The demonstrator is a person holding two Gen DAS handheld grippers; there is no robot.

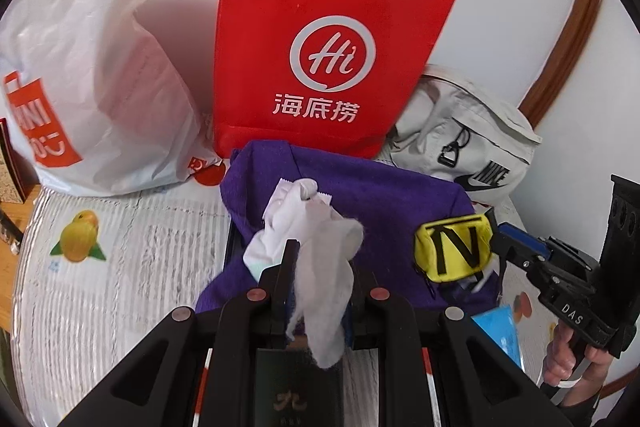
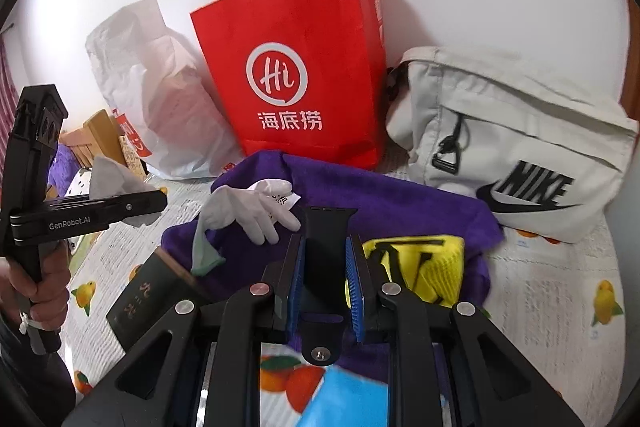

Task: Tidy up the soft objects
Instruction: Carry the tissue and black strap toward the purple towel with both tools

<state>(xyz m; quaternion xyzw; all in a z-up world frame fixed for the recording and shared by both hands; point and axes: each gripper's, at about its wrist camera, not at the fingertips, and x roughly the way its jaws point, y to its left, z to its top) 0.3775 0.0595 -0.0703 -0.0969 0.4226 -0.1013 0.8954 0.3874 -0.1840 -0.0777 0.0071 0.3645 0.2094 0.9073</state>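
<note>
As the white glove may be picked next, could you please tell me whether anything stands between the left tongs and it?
Only their own load: the left tongs are shut on a white cloth that hangs before the glove. The glove lies uncovered on the purple cloth.

White tissue (image 1: pixel 320 279) pinched, black strap (image 2: pixel 326 267) clamped

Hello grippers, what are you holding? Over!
Left gripper shut on white tissue. Right gripper shut on black strap. Purple cloth below, red bag ahead.
</note>
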